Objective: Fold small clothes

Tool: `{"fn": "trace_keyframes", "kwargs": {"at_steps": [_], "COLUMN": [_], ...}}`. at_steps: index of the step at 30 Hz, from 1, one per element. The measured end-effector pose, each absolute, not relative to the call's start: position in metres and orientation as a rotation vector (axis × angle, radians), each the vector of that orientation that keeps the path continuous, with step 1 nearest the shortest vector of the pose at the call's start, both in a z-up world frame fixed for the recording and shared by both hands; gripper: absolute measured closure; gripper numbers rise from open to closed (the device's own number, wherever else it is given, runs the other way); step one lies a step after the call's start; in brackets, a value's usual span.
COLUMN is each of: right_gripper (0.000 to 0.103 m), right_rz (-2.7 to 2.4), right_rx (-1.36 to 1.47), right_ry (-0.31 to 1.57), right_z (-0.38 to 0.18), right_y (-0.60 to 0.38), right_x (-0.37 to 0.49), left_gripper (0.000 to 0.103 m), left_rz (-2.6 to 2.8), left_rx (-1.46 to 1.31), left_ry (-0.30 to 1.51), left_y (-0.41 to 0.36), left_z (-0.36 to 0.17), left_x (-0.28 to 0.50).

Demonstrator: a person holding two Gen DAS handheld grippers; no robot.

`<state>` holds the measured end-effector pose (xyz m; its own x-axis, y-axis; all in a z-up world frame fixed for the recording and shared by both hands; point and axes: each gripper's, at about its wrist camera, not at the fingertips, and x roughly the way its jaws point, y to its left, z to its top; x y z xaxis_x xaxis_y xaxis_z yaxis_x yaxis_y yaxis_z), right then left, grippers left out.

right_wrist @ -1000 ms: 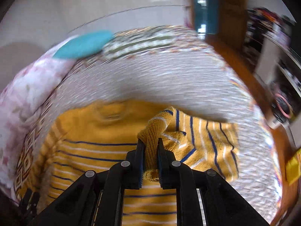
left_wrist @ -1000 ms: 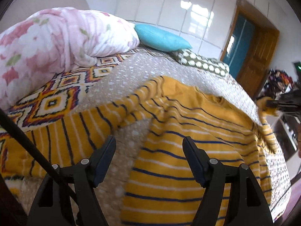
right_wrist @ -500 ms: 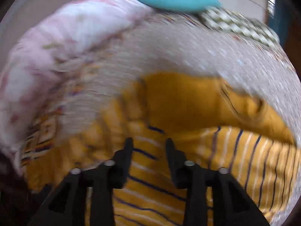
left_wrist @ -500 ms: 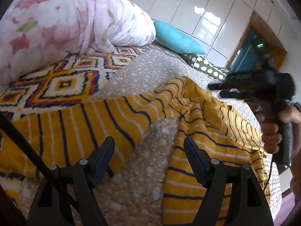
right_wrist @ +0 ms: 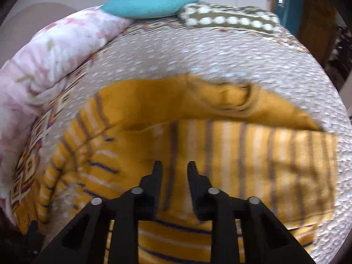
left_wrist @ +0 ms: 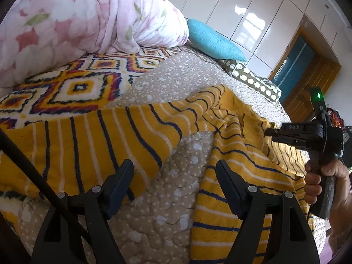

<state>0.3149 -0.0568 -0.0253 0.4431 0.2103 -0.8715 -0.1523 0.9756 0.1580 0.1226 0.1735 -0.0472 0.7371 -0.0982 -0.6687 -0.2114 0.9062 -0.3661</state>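
Note:
A yellow sweater with navy and white stripes (left_wrist: 237, 158) lies spread on the bed; it also shows in the right wrist view (right_wrist: 220, 136). One sleeve (left_wrist: 88, 145) stretches left; the other sleeve (right_wrist: 275, 149) is folded across the body. My left gripper (left_wrist: 175, 176) is open and empty, low over the gap between the left sleeve and the body. My right gripper (right_wrist: 173, 169) is open and empty above the sweater's body; it also shows in the left wrist view (left_wrist: 272, 133), held by a hand.
The bed has a beige dotted quilt (left_wrist: 180, 77) and a patterned blanket (left_wrist: 72, 85). A pink floral duvet (left_wrist: 77, 17), a teal pillow (left_wrist: 213, 41) and a dotted cushion (left_wrist: 253, 81) lie at the far side. A wooden door (left_wrist: 308, 77) stands beyond.
My right gripper let go of the sleeve it held, left it folded across the body, opened, and swung over the sweater. My left gripper moved lower and nearer the left sleeve.

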Motion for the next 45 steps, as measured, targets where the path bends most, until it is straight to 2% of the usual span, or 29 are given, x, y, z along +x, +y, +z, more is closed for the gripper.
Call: {"fn": "trace_keyframes", "kwargs": {"at_steps": [1,3,6,7,8,9,12,21,34,38,39,40,42,43,45], "right_gripper": [0.048,0.038,0.036,0.037,0.044,0.066,0.092,0.097,0.097,0.093,0.085,0.073,0.058,0.053,0.049], "right_rz": [0.241,0.267,0.236,0.204,0.175,0.164,0.137,0.209,0.316,0.293,0.297,0.306,0.316,0.308,0.293], "right_rx": [0.033,-0.033,-0.166,-0.211,-0.241,-0.236,-0.151,-0.034,-0.019,-0.022,-0.042,-0.058,-0.128,-0.157,-0.212], "right_ry": [1.077,1.057,1.052,1.053,1.057,1.067,1.059,1.054,1.081,1.015,0.996,0.993,0.989,0.984,0.985], "right_z": [-0.025,-0.027,-0.038,-0.043,-0.047,-0.050,-0.040,-0.016,-0.029,-0.009,-0.002,0.000,-0.001,-0.002,-0.014], "right_y": [-0.047,-0.023,0.007,0.014,0.017,0.015,0.003,0.010,0.057,0.044,0.042,0.042,0.046,0.047,0.051], "right_x": [0.312,0.307,0.310,0.314,0.317,0.319,0.323,0.317,0.316,0.312,0.308,0.307,0.299,0.297,0.292], "left_gripper": [0.027,0.027,0.027,0.027,0.027,0.027,0.027,0.027,0.027,0.027,0.027,0.027,0.027,0.027,0.027], "left_rz": [0.066,0.067,0.065,0.065,0.064,0.061,0.060,0.068,0.056,0.057,0.056,0.055,0.052,0.053,0.053], "left_rx": [-0.436,-0.418,-0.407,-0.408,-0.412,-0.417,-0.432,-0.443,-0.422,-0.431,-0.437,-0.441,-0.445,-0.443,-0.438], "left_ry": [0.748,0.750,0.753,0.754,0.755,0.755,0.756,0.739,0.739,0.739,0.739,0.740,0.740,0.739,0.740], "left_y": [0.172,0.169,0.168,0.168,0.168,0.170,0.172,0.173,0.169,0.172,0.172,0.173,0.173,0.173,0.172], "left_z": [-0.047,-0.048,-0.049,-0.049,-0.049,-0.049,-0.049,-0.045,-0.045,-0.045,-0.045,-0.045,-0.045,-0.045,-0.045], "left_x": [0.123,0.123,0.124,0.124,0.124,0.124,0.124,0.119,0.118,0.118,0.119,0.119,0.119,0.118,0.119]}}
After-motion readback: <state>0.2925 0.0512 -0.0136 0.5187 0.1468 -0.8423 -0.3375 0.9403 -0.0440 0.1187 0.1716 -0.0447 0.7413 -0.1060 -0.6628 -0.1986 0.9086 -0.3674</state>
